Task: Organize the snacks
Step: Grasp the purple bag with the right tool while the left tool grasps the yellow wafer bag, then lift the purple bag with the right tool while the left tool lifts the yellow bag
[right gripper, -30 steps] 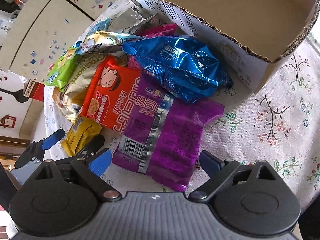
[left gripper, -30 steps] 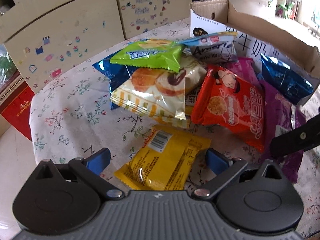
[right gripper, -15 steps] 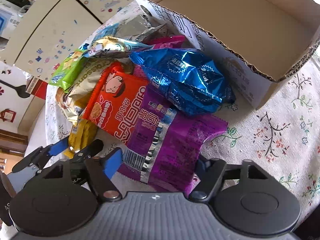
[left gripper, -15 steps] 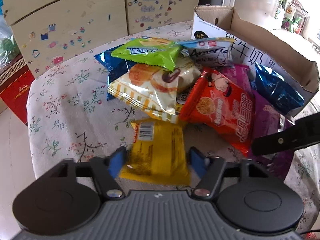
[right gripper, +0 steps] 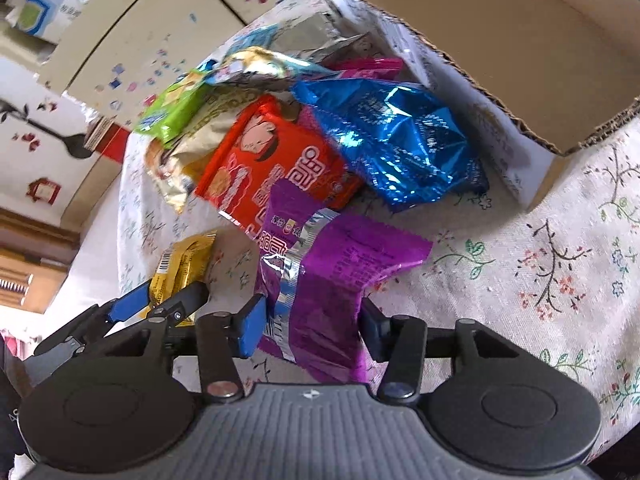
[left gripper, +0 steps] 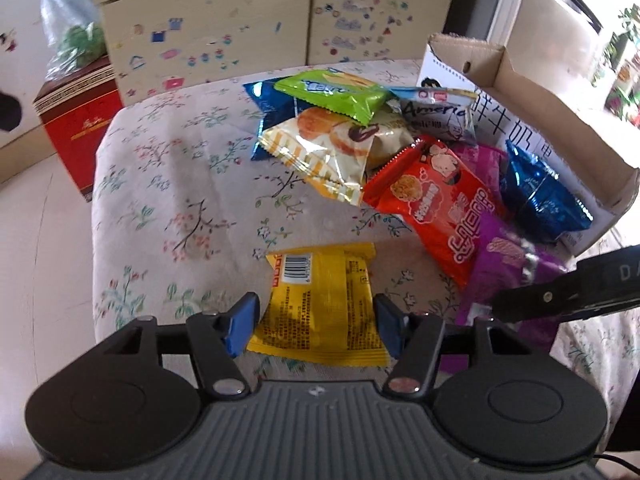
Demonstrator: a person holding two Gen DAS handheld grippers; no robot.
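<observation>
With the left tongs [left gripper: 316, 326] clamped on the yellow packet [left gripper: 320, 300] and the right tongs [right gripper: 312, 326] just closed on the purple packet [right gripper: 324, 280], beside the cardboard box [right gripper: 500, 52], 2 lifts into it are called for.

Bright daylight enters from the upper right; glare glints off the blue foil packet [right gripper: 394, 140]; fisheye edges bend strongly; distant cabinet [left gripper: 276, 24] looks soft.

Our left gripper [left gripper: 316, 326] pinches the yellow snack packet [left gripper: 318, 300] between its blue pads. Our right gripper [right gripper: 314, 326], jaws just closing, squeezes the purple snack packet [right gripper: 332, 276], crumpling it.
</observation>
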